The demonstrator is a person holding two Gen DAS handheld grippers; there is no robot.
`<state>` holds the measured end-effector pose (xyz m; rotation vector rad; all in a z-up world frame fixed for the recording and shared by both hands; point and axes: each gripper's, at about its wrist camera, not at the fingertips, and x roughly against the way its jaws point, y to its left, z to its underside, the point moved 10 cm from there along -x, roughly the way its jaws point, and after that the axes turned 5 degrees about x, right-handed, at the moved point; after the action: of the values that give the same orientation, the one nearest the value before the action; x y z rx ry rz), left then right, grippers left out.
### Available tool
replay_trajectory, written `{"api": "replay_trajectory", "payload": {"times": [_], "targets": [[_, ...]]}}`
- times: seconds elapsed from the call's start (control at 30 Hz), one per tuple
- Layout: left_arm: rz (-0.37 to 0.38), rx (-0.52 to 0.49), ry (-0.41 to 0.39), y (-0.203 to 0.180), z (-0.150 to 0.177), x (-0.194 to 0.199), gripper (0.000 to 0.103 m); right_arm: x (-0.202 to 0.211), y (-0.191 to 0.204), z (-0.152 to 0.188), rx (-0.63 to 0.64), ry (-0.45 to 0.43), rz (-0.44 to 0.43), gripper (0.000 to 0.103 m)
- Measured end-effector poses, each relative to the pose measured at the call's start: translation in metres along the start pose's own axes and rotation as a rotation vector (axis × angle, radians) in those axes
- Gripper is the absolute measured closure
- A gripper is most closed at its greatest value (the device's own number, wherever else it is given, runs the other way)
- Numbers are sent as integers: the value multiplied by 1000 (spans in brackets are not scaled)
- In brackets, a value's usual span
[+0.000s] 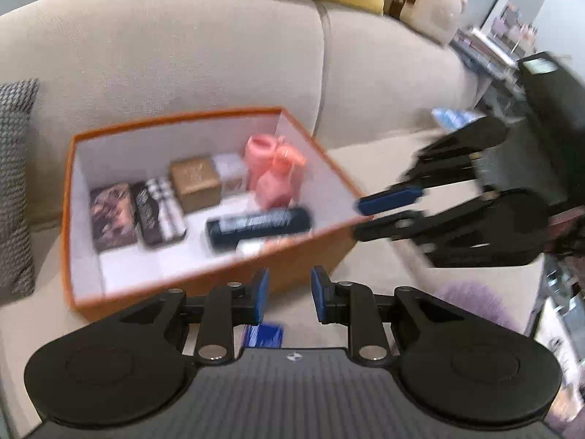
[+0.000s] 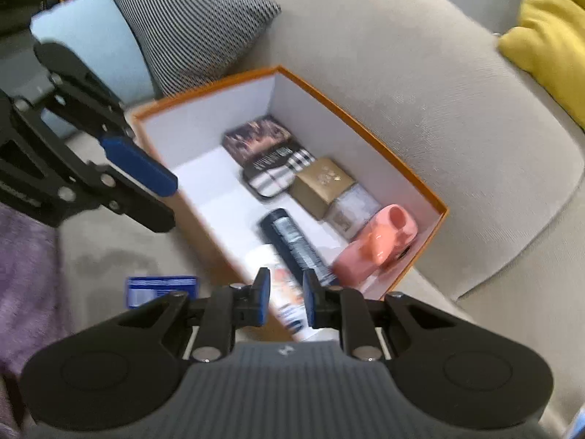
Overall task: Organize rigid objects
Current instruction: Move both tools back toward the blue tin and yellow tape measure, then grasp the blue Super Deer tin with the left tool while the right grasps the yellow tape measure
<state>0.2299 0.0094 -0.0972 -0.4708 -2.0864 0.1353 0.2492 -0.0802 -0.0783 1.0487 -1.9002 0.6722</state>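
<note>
Beige sofa (image 1: 204, 47) fills both views; an orange box (image 1: 204, 281) with white inner walls sits on the seat cushion, against the backrest.

Box contents, along its far side: dark patterned box (image 2: 256, 141), striped black-and-white pack (image 2: 278, 175), gold box (image 2: 323, 186), pale small box (image 2: 353, 212), pink item (image 2: 376, 245) at the end. Nearer side: dark cylinder (image 1: 257, 225) lying flat, white printed pack (image 2: 289, 292) beside it.

Left gripper (image 1: 289, 294) hovers over the box's near wall, jaws narrowly apart, nothing between the pads. Right gripper (image 2: 286, 296) hovers above the white pack, jaws also narrowly parted, holding nothing.

Small blue carton (image 2: 161, 289) lies on the cushion, outside the box. Frames blurred; labels unreadable.
</note>
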Motion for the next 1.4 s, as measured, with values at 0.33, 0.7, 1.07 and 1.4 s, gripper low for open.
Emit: {"api": "replay_trajectory", "payload": {"times": [0.33,0.7,1.07,1.4], "targets": [[-130,38,120,18,80,-56,47,-45,65,115,-323,226,-24,50],[-211,-6,171,29,88,-102,30,-92,64,166,-705,342,-25,38],[-248,-65,197,25,97,-118,36,-105,59,160,-774,347,-14,45],[-235,-57,132,27,91,-101,53,-85,61,150,-730,290,2,45]]}}
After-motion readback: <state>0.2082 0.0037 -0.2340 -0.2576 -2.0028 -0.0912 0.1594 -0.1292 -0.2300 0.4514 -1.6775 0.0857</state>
